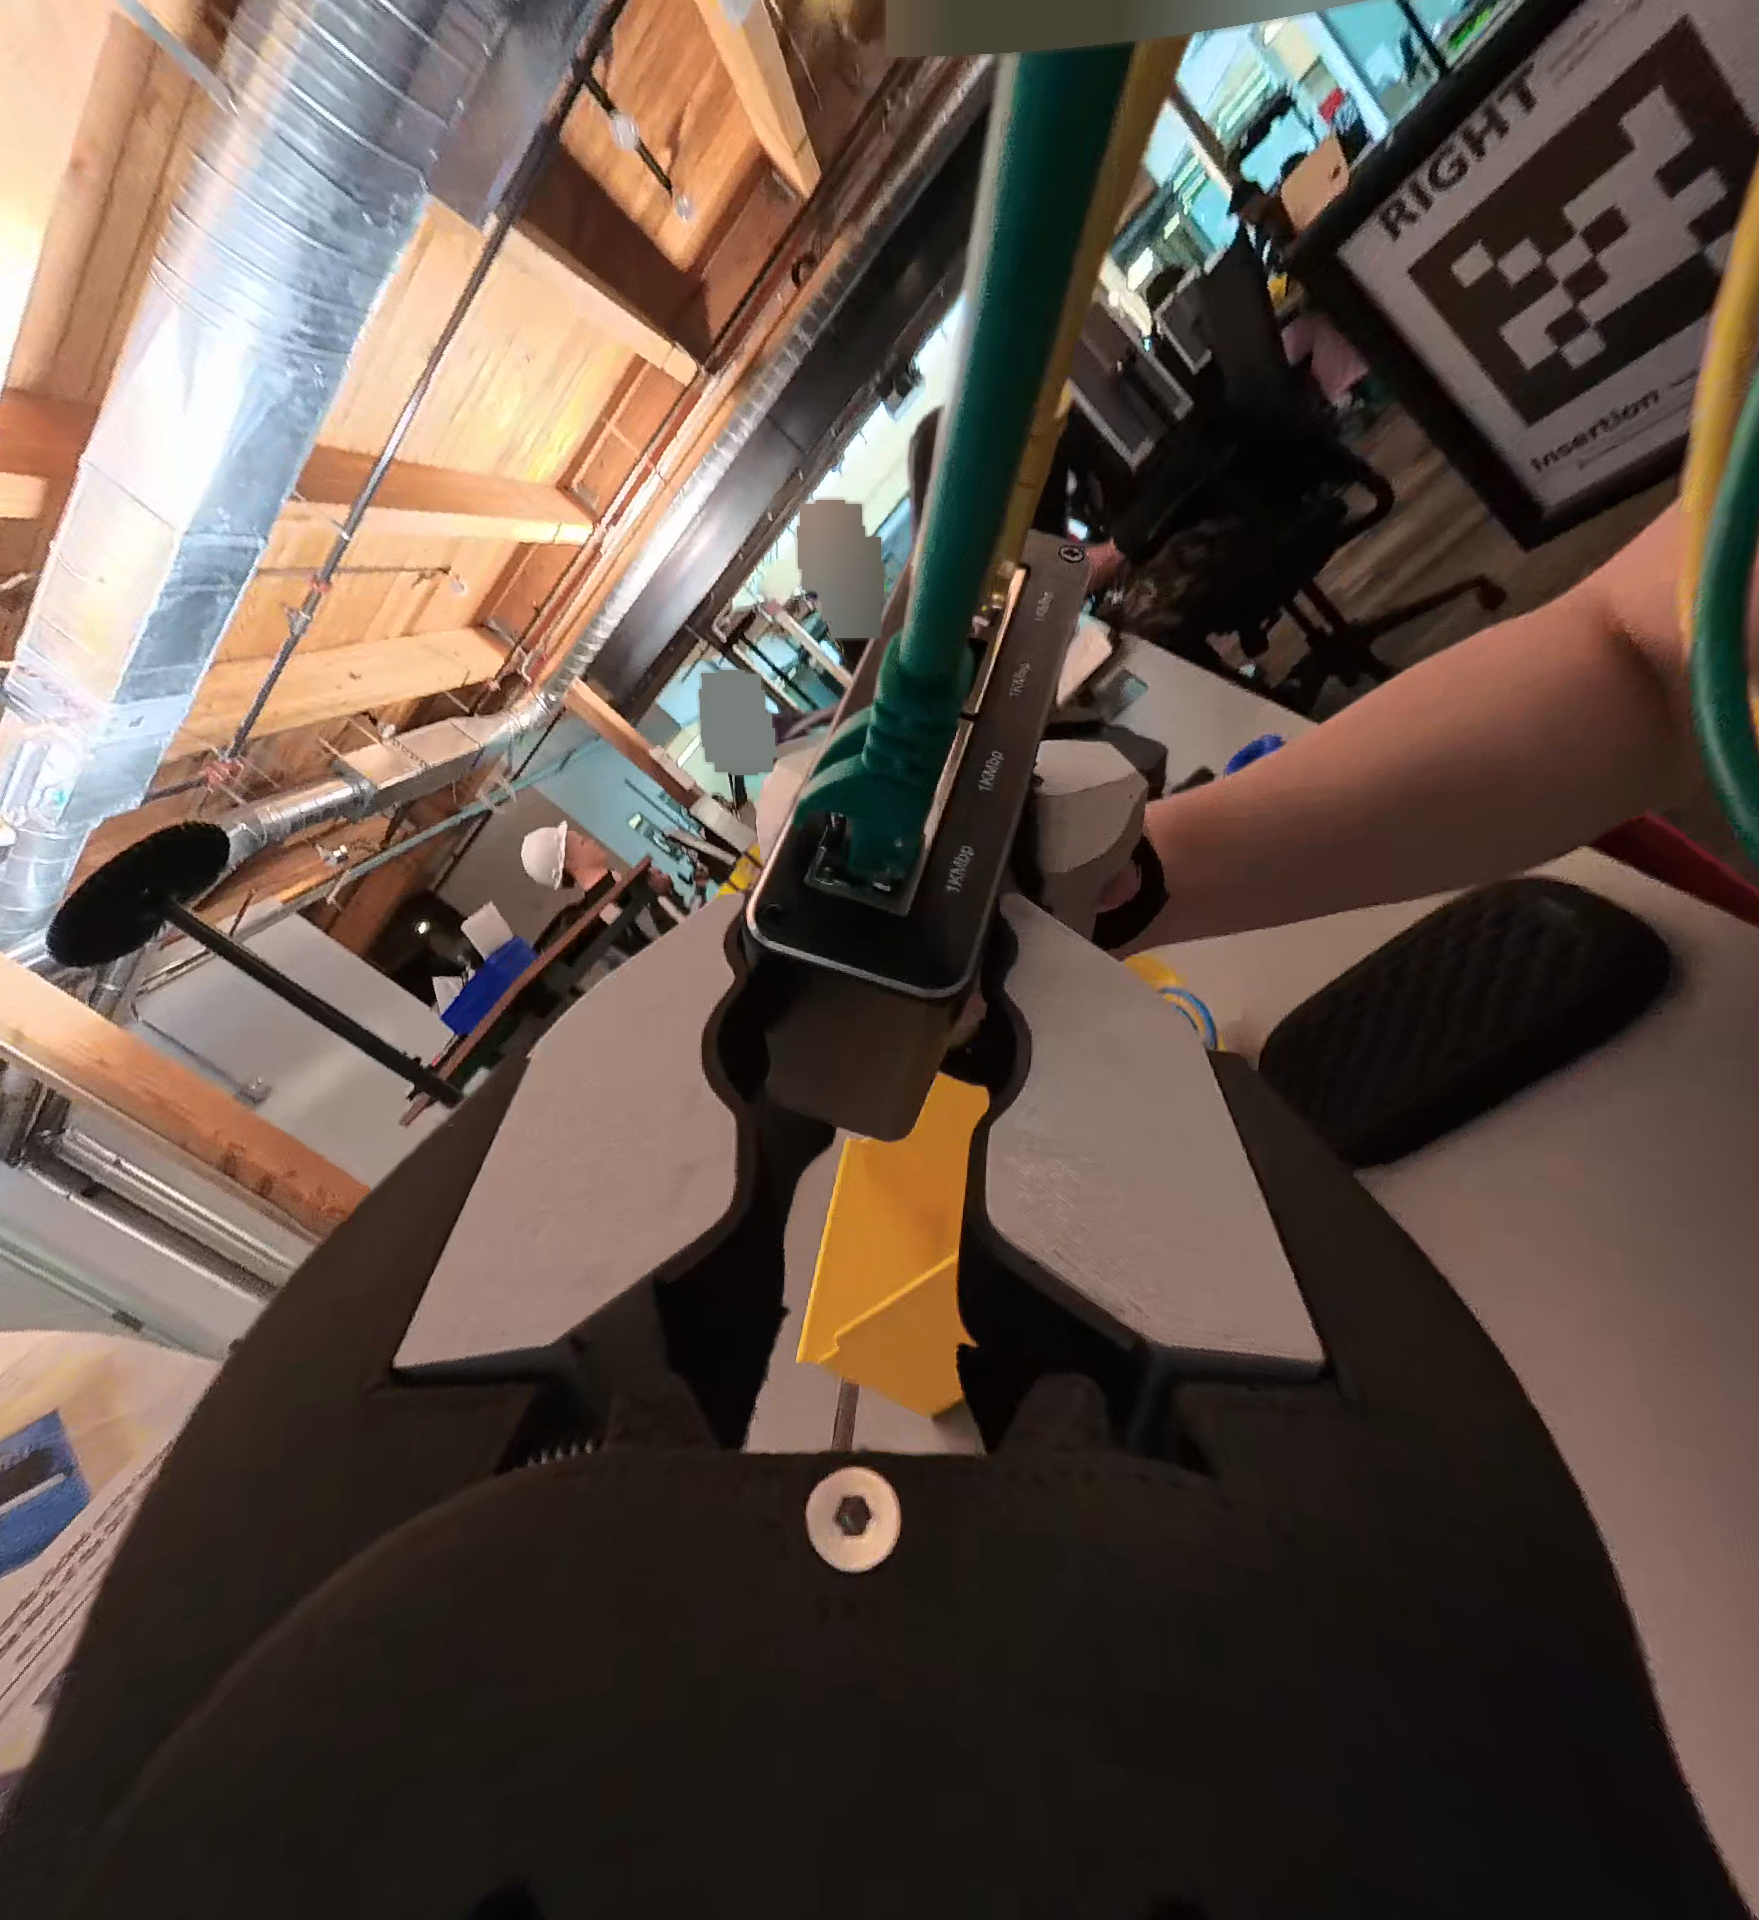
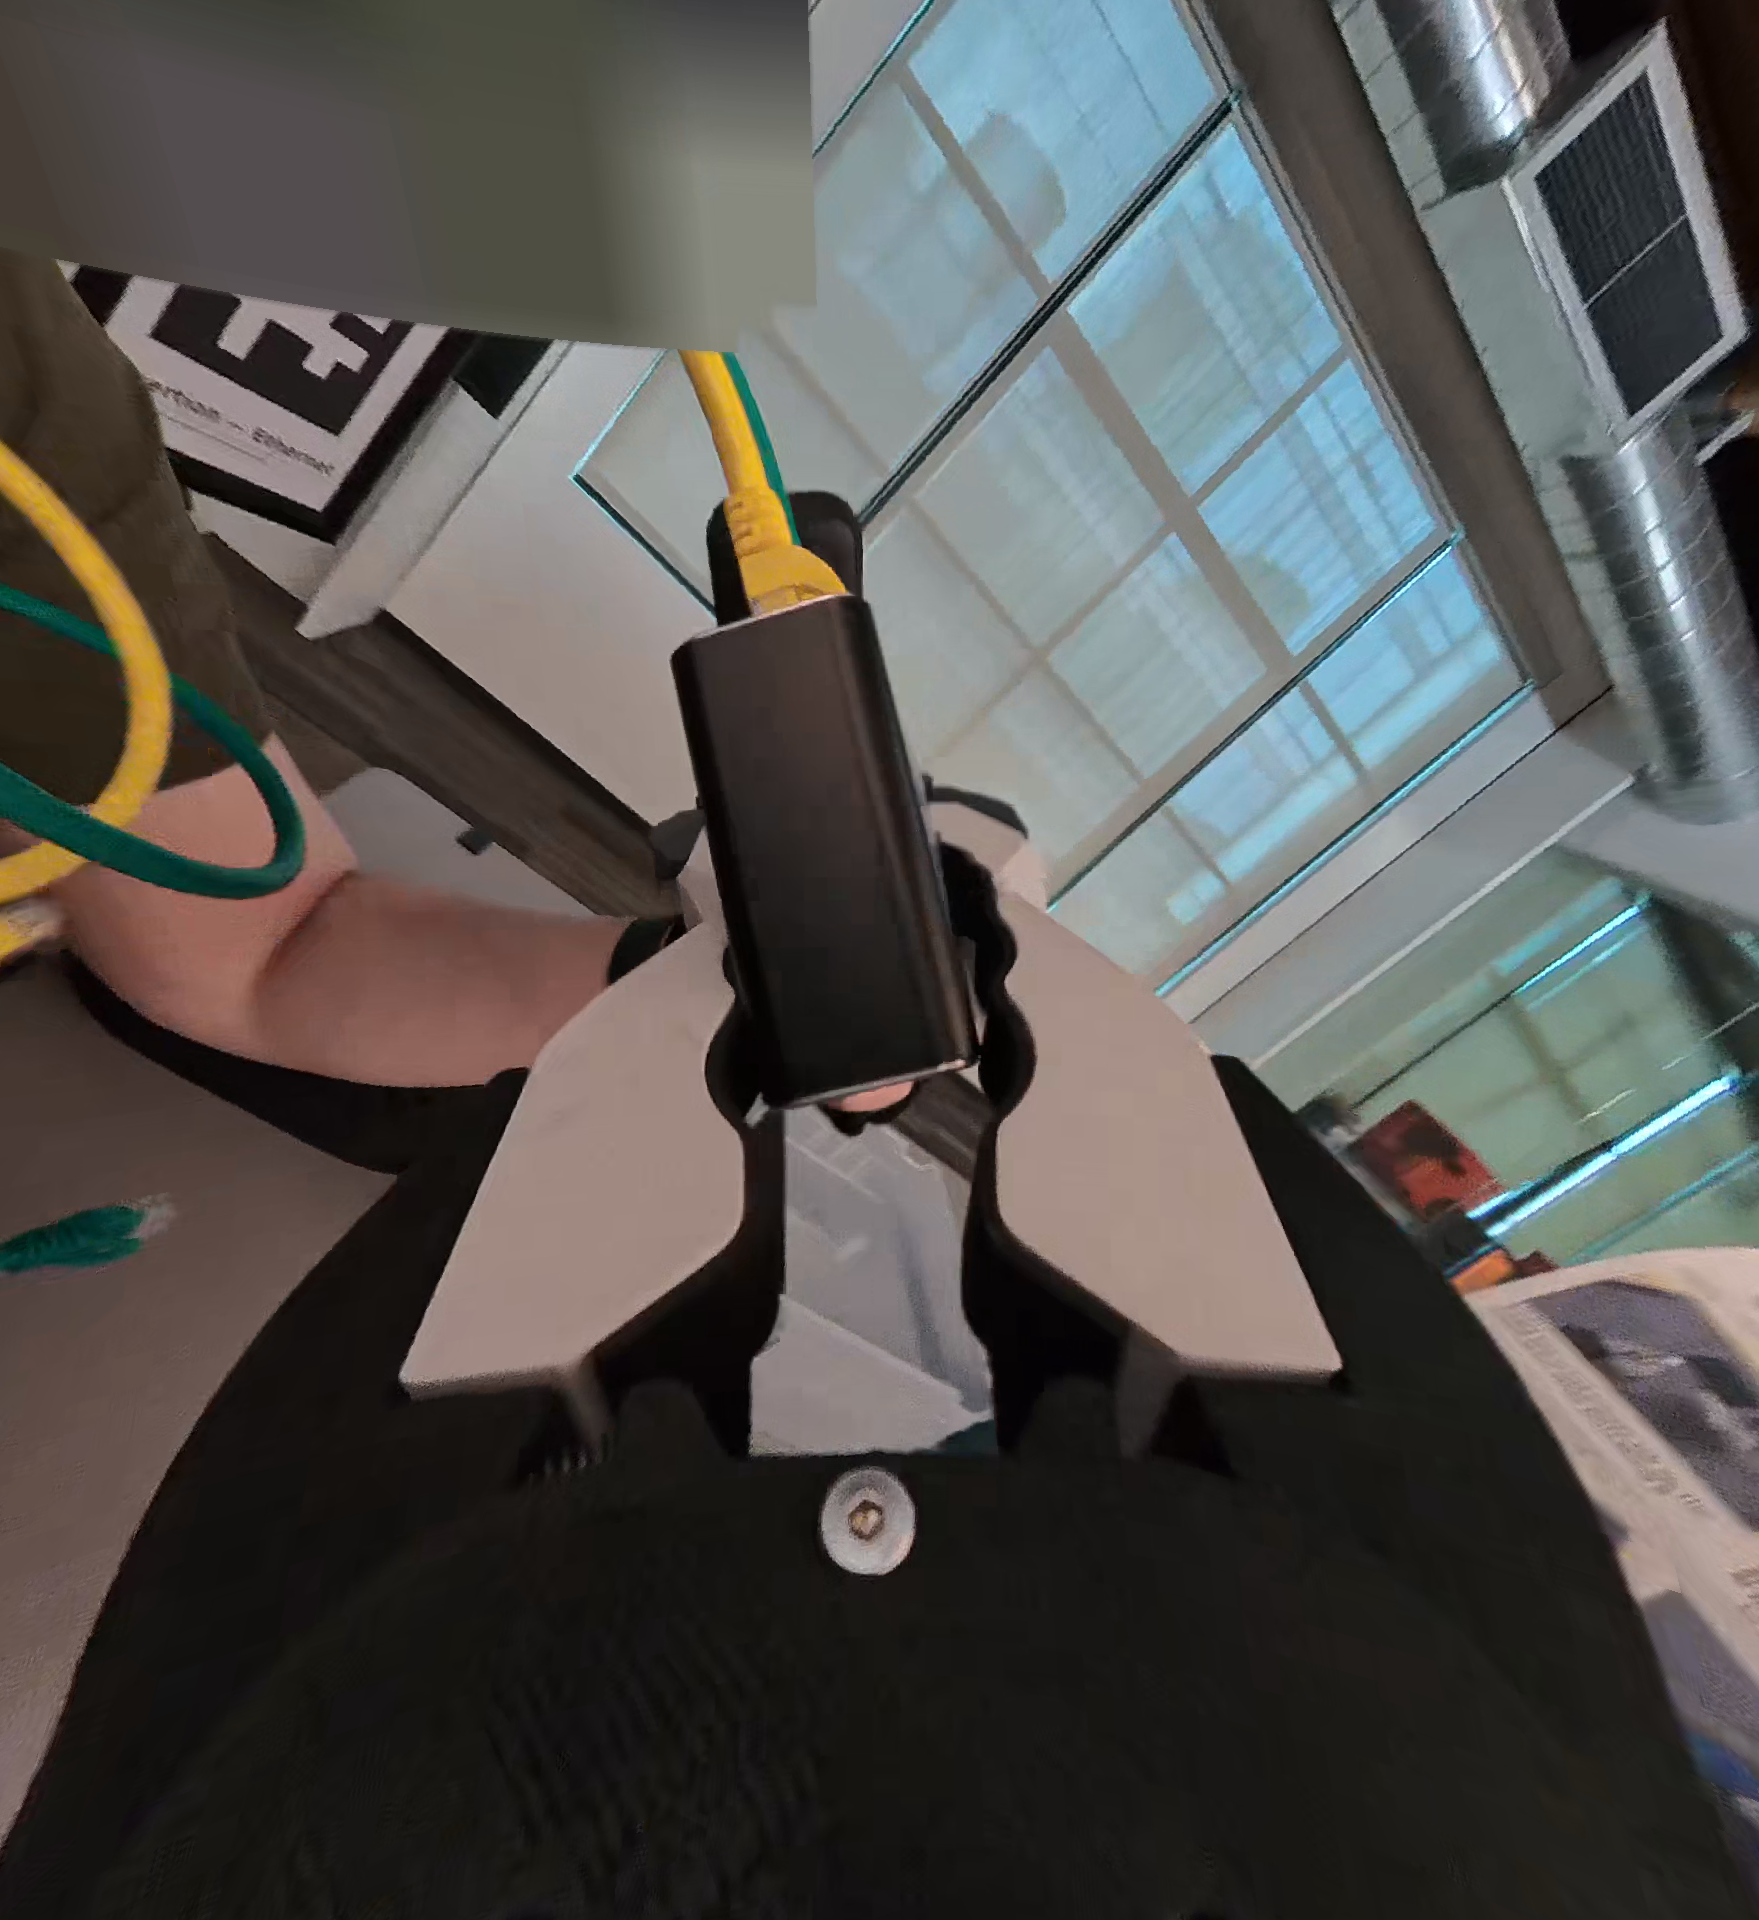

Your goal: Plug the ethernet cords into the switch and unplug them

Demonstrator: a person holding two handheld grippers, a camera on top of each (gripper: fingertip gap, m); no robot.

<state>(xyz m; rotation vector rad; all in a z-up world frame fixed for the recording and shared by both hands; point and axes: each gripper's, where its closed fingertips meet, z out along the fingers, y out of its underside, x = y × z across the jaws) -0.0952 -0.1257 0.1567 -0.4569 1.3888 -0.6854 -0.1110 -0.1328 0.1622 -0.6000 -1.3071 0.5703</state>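
Left gripper (image 1: 870,1023), right gripper (image 2: 859,1049): each clamped on opposite end of switch (image 1: 890,904), bracing it; green cord (image 1: 890,748), yellow cord (image 2: 766,551) plugged in.

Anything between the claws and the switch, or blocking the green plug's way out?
Nothing visible. Left claw and right claw both clamp the switch. The green plug sits in an end port, its way out clear.

Each wrist camera sits just behind its own gripper's grey fingers, tilted upward and very close to the long black metal switch box (image 1: 880,894) (image 2: 833,842). The left view faces its port side with wooden ceiling beyond; the right view faces its plain back with windows beyond. Both views share the switch.
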